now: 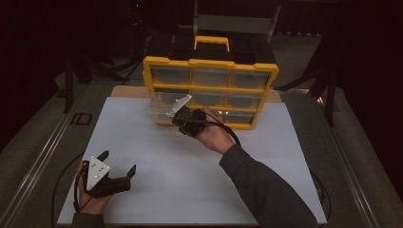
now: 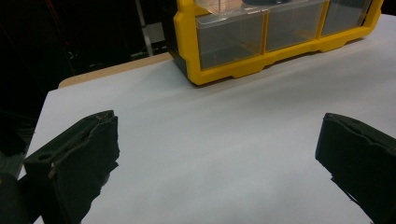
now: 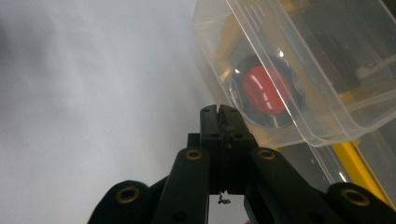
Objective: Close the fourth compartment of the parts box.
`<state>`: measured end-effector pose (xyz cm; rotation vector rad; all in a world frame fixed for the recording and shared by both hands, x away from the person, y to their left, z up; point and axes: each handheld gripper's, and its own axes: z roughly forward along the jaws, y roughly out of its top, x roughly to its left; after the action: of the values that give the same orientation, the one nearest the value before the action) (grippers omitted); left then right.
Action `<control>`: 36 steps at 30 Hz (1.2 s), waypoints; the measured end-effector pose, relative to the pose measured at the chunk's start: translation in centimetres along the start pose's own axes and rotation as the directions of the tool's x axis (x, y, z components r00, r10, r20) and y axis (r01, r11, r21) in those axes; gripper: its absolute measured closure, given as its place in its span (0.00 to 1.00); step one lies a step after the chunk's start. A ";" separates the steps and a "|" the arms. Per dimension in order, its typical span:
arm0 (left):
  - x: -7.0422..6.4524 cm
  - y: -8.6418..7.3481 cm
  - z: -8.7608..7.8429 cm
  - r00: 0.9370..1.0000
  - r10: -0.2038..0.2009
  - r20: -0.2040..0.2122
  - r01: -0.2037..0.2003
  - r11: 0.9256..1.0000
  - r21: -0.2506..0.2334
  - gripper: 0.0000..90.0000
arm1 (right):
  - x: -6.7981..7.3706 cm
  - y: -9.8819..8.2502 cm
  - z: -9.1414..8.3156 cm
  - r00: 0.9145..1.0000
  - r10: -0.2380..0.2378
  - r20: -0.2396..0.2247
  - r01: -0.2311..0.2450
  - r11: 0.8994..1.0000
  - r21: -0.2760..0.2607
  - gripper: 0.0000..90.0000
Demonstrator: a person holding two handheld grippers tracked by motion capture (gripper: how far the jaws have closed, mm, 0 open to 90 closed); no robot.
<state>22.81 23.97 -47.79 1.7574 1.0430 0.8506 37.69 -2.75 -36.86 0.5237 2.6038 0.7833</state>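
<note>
Jaws closed (right gripper) beside clear drawer.

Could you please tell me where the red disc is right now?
The red disc lies inside a clear drawer of the yellow organiser, just beyond the shut tips of the right gripper in the right gripper view.

A right gripper meets the yellow organizer's bottom-left drawer; the left gripper rests, jaws apart, on the white table.
</note>
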 end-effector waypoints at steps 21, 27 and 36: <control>0.0 0.0 0.0 1.000 0.000 -0.001 0.000 1.000 -0.001 0.00 | -0.7 0.0 1.1 0.998 0.036 0.050 -0.035 0.999 -0.023 1.00; 0.0 0.0 0.0 1.000 0.000 0.000 0.000 1.000 -0.001 0.00 | -0.9 -0.1 1.4 0.997 0.053 0.056 -0.052 0.998 -0.022 1.00; 0.0 0.0 0.0 1.000 0.000 -0.001 0.000 1.000 -0.001 0.00 | -0.8 0.1 1.7 0.996 0.058 0.063 -0.056 0.998 -0.028 1.00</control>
<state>22.80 23.99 -47.78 1.7560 1.0429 0.8517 39.17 -2.26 -37.87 0.6082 2.5266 0.8045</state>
